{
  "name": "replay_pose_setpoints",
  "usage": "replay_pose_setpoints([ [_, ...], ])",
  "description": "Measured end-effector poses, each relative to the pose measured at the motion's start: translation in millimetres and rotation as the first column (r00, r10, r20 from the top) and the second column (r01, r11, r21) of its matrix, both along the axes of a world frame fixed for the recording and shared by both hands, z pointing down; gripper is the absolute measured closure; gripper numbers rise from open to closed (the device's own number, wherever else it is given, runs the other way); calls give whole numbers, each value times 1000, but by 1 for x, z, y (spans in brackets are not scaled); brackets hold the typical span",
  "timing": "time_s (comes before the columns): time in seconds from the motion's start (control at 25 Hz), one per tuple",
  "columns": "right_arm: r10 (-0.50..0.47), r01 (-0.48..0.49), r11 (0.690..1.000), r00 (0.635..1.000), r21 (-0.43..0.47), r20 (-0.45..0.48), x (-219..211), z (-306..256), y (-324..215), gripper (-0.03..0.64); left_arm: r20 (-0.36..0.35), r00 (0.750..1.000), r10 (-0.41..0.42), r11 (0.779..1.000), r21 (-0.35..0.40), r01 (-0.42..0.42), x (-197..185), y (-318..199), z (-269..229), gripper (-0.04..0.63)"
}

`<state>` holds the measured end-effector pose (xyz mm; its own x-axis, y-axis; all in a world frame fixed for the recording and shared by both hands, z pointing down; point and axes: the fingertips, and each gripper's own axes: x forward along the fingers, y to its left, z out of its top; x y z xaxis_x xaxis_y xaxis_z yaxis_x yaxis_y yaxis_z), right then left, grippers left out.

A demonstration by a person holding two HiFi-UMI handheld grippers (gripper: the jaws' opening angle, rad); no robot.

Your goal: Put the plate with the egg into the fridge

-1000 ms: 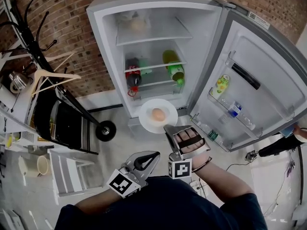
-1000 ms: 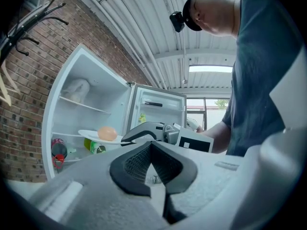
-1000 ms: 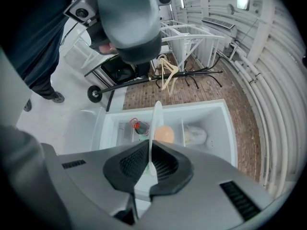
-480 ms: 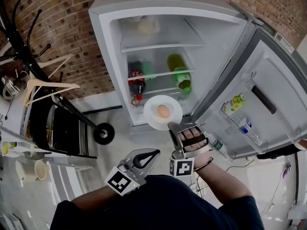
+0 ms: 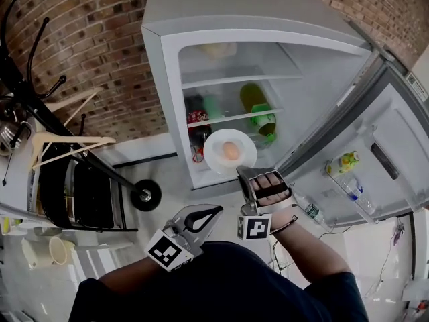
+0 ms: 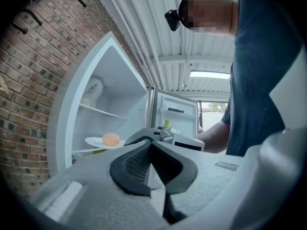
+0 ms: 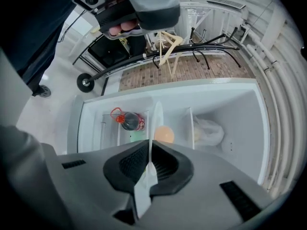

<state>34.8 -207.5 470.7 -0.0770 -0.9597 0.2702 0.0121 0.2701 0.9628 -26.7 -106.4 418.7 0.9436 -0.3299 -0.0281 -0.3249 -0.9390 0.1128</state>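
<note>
A white plate (image 5: 216,154) carrying a brown egg (image 5: 231,151) is held level in front of the open fridge (image 5: 167,79), at the height of its lower shelves. My right gripper (image 5: 244,172) is shut on the plate's near rim. In the right gripper view the plate (image 7: 155,121) runs edge-on between the pads, with the egg (image 7: 164,134) beyond them. My left gripper (image 5: 213,212) hangs lower and to the left, shut with nothing in it. In the left gripper view its jaws (image 6: 151,150) meet, and the plate (image 6: 98,142) shows further off.
Inside the fridge lie a cola bottle (image 5: 196,122), a green bottle (image 5: 260,113) and a pale bag (image 5: 218,49) on the top shelf. The fridge door (image 5: 389,159) stands open at right with small bottles (image 5: 343,161) in its racks. A coat rack and wheeled cart (image 5: 80,180) stand left.
The plate with the egg has moved closer to the fridge opening, carried by my right gripper. The left gripper has kept its place low by the body.
</note>
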Motion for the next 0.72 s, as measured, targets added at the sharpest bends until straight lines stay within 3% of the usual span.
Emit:
replay_pose_setpoints([
  [0.36,40,-40,999,999,2,-21,-5,15,-62,597,7,1000,-1,1000,-18,2,-17,-37,5,597],
  [0.72,-46,45,999,998,-22,-53,-9,30,-111,597,31,993,-117,993,-17,118,-14,-62,3,597],
])
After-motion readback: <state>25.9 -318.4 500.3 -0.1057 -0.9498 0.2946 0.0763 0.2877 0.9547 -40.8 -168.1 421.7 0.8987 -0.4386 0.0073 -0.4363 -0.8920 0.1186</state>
